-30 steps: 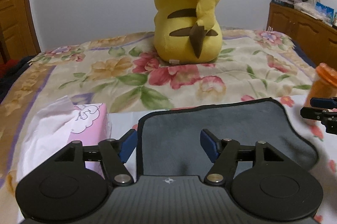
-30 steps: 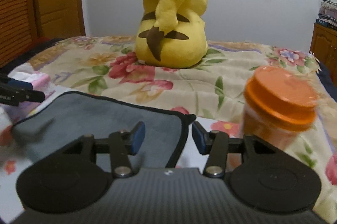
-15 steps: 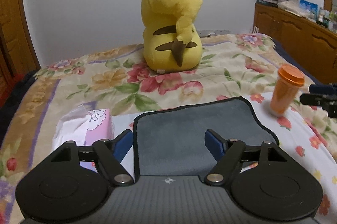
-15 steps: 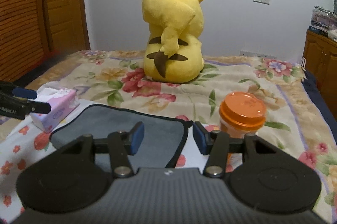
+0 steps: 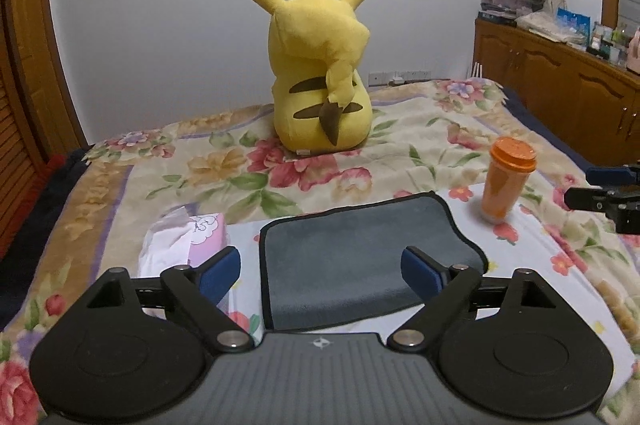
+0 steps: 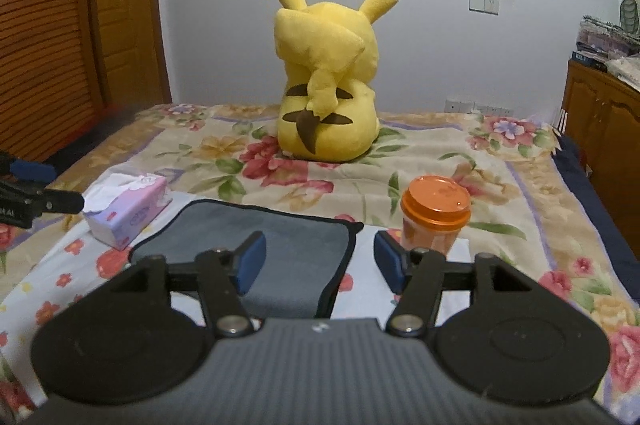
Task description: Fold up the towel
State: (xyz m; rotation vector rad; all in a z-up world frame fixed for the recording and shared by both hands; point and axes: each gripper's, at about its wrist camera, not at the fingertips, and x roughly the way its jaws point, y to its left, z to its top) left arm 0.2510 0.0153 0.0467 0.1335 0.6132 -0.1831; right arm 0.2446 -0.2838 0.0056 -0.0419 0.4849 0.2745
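Note:
A grey towel [image 5: 352,257] with a black hem lies folded flat on the flowered bedspread; the right wrist view shows the towel [image 6: 288,241] too. My left gripper [image 5: 322,273] hovers above its near edge, jaws opening, nothing between the blue pads. My right gripper [image 6: 318,263] hangs over the towel's right corner, jaws also opening and empty. Each gripper's tip shows at the edge of the other's view: the right gripper [image 5: 600,187] and the left gripper [image 6: 40,189].
An orange lidded cup [image 5: 506,183] stands just right of the towel. A pink tissue box [image 5: 188,241] lies to its left. A large yellow plush toy [image 5: 320,77] sits farther back on the bed [image 5: 440,141]. A wooden cabinet [image 5: 560,85] lines the right wall.
Both grippers have pulled back and risen from the towel, so more of the bed shows. Their jaws have spread wider. The towel stays flat on the bed.

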